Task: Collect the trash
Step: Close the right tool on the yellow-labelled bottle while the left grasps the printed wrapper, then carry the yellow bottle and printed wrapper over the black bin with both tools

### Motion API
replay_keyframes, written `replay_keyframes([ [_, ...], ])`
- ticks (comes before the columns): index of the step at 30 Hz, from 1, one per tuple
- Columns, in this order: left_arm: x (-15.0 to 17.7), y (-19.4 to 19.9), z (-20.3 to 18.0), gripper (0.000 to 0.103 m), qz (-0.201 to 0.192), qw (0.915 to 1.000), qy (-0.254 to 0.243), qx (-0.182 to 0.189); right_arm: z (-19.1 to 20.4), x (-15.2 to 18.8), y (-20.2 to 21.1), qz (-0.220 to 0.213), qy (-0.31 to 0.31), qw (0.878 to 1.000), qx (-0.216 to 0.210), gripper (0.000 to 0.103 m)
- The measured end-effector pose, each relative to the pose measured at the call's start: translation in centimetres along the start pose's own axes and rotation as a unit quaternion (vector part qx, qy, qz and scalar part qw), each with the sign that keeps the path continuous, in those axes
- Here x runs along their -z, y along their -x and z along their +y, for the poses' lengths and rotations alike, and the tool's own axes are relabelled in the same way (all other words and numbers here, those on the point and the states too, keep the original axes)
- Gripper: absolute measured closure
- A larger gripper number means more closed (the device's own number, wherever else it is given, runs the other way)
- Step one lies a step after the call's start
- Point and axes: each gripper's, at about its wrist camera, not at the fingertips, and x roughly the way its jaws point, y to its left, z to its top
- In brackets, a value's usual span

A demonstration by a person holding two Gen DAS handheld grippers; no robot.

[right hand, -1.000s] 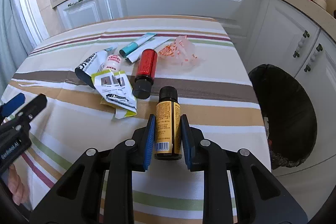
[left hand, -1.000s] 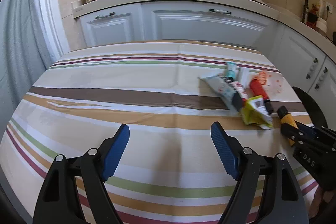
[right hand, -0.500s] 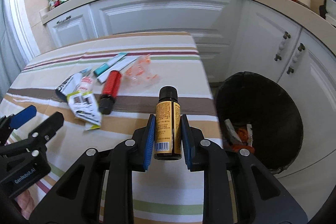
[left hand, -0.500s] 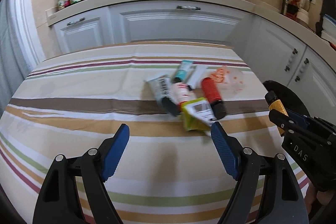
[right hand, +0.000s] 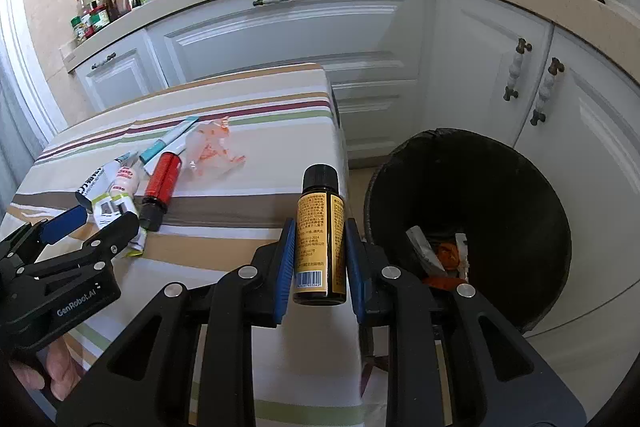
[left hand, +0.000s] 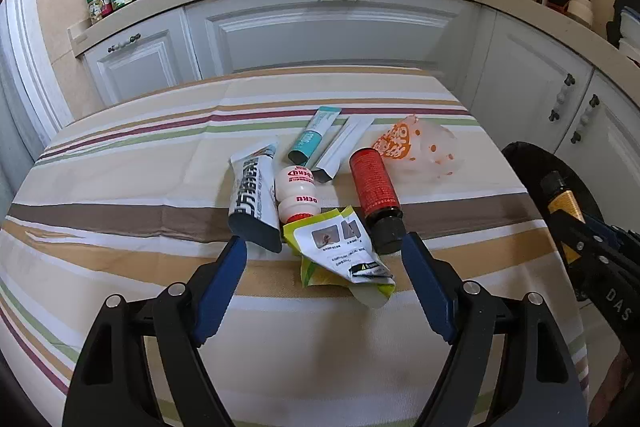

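Trash lies ahead of the left gripper [left hand: 324, 259], whose spread fingers are closing with nothing pinched: a small white bottle [left hand: 298, 197] printed "DEKU", a red bottle [left hand: 374, 193] and a torn packet [left hand: 344, 255] between the tips. Right gripper [right hand: 320, 255] pinches a yellow-labelled bottle [right hand: 320, 247], bin [right hand: 472, 195] beyond its right finger. "GenRobot.AI" marks the left gripper's body.

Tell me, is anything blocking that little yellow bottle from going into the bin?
Nothing visible does. The right hand-held gripper holds the yellow bottle near the table's edge, and the open black bin sits just beyond, uncovered.
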Motion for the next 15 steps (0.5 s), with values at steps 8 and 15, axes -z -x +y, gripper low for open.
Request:
replay_keyframes([
  [8, 0.3, -0.7, 0.0, 0.064, 0.020, 0.9997, 0.003, 0.010, -1.0, -0.3, 0.1, -0.004, -0.008, 1.000, -0.001, 0.080],
  [15, 1.0, 0.2, 0.1, 0.070, 0.016, 0.9997, 0.001, 0.017, -1.3, -0.1, 0.2, -0.005, -0.010, 1.000, -0.002, 0.080],
])
